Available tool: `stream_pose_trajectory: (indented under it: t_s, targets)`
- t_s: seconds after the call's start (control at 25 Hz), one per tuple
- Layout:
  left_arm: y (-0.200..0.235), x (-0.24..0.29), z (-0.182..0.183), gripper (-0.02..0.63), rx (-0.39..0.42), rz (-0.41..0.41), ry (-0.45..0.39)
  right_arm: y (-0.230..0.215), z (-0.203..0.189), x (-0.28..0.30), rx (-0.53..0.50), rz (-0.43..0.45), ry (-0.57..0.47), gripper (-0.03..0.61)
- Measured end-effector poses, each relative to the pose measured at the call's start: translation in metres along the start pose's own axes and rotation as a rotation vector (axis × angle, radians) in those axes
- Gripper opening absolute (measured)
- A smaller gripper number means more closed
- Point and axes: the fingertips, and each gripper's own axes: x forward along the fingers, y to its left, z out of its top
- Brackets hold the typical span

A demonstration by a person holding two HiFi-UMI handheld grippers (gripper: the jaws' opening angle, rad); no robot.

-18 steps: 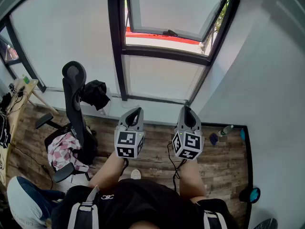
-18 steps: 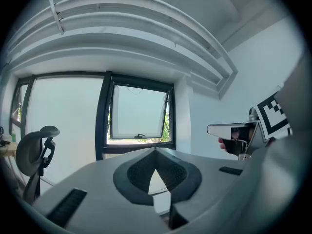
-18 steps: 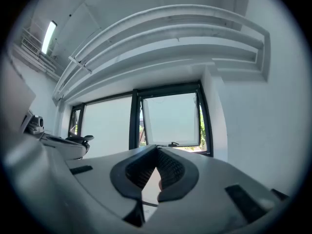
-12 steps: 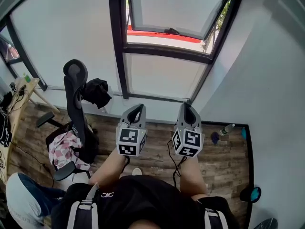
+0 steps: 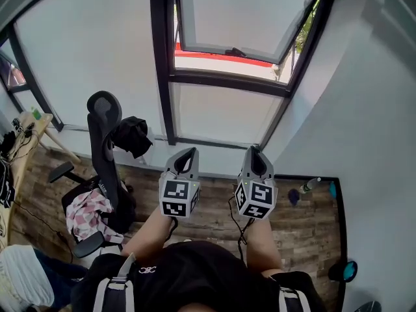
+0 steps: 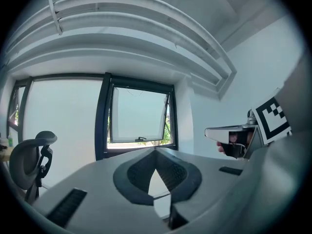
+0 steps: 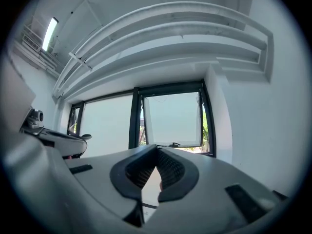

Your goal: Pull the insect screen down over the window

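The dark-framed window (image 5: 231, 77) fills the wall ahead. Its upper sash (image 5: 240, 15) is tilted open outward, with a handle (image 5: 235, 52) on its lower rail. No insect screen is drawn over the opening. My left gripper (image 5: 186, 153) and right gripper (image 5: 254, 151) are held side by side at waist height, well short of the window, both shut and empty. In the left gripper view the shut left gripper (image 6: 155, 152) points at the open sash (image 6: 139, 116). The right gripper view shows the shut right gripper (image 7: 157, 151) below the same sash (image 7: 173, 121).
A black office chair (image 5: 107, 155) with a dark garment (image 5: 133, 135) and a patterned cloth (image 5: 88, 207) stands left of me. A desk (image 5: 16, 148) is at the far left. A bottle (image 5: 311, 185) lies by the white right wall (image 5: 364, 109). Another person's leg (image 5: 23, 275) shows bottom left.
The head view has tilted up a little, so the window shows more of its top. Both grippers stay shut, side by side; the person's leg at bottom left has shifted.
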Motion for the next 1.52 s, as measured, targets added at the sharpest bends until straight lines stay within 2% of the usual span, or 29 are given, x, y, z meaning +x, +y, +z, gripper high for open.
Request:
stream_pose_trajectory:
  t_s: [0.28, 0.72, 0.96, 1.24, 1.52]
  targets:
    - [0.035, 0.016, -0.007, 0.008, 0.003, -0.005, -0.004, 0.019, -0.006, 0.027, -0.004, -0.017, -0.007, 0.005]
    - [0.074, 0.035, -0.013, 0.008, 0.0, -0.078, -0.019, 0.048, -0.005, 0.051, -0.034, -0.059, -0.025, 0.005]
    - [0.086, 0.042, -0.016, 0.008, 0.013, -0.087, -0.019, 0.042, -0.005, 0.06, 0.001, -0.093, -0.032, 0.005]
    - [0.103, 0.059, -0.023, 0.008, 0.017, -0.062, 0.009, 0.043, -0.013, 0.091, 0.03, -0.06, -0.022, 0.005]
    - [0.114, 0.104, -0.027, 0.008, 0.008, -0.042, 0.017, 0.023, -0.02, 0.136, 0.04, -0.062, -0.029, 0.005]
